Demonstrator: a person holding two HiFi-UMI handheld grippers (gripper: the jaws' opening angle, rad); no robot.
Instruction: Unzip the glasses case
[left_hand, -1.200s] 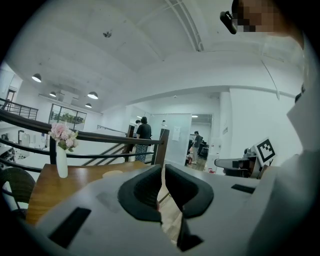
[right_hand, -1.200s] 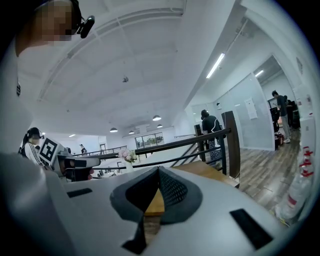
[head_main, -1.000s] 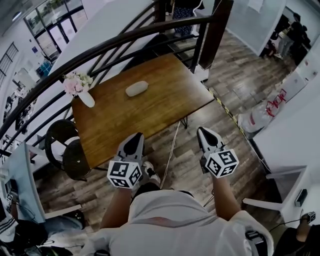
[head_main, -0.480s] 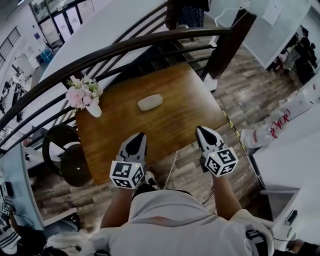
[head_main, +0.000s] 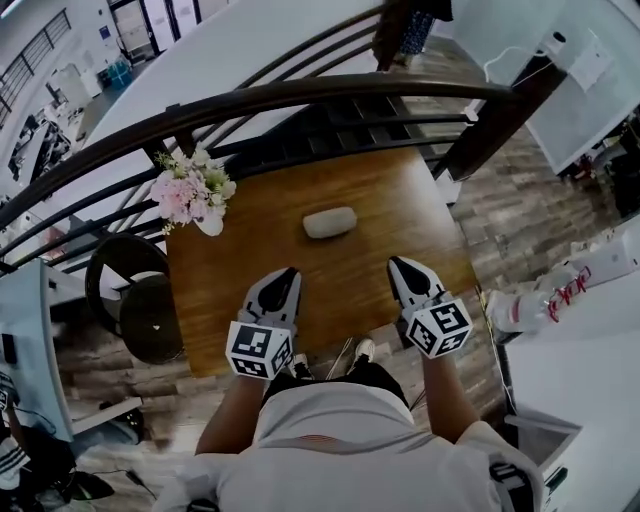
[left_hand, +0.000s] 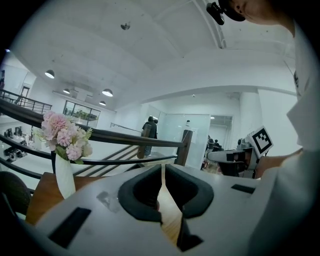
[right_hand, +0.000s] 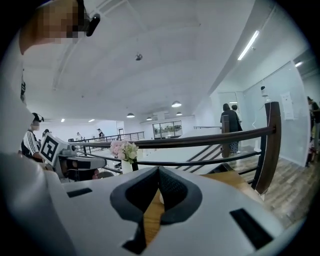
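Jaws of the left gripper (head_main: 287, 274) and the right gripper (head_main: 396, 264) were pressed together, empty, above the near edge of the wooden table (head_main: 400, 200). The pale glasses case (head_main: 330, 222) lay near the table's middle, ahead of both grippers and well apart from the flower vase (head_main: 197, 198).

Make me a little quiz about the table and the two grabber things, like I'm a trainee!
1. True or false: the left gripper is clamped on the glasses case.
2. What stands at the wooden table's corner by the railing? A) a vase of pink flowers B) a mug C) a lamp
3. Fill in: the left gripper and the right gripper both have their jaws ___.
Key: 1 false: the case lies alone on the table, ahead of both grippers. 2 A. 3 shut, with nothing between them.
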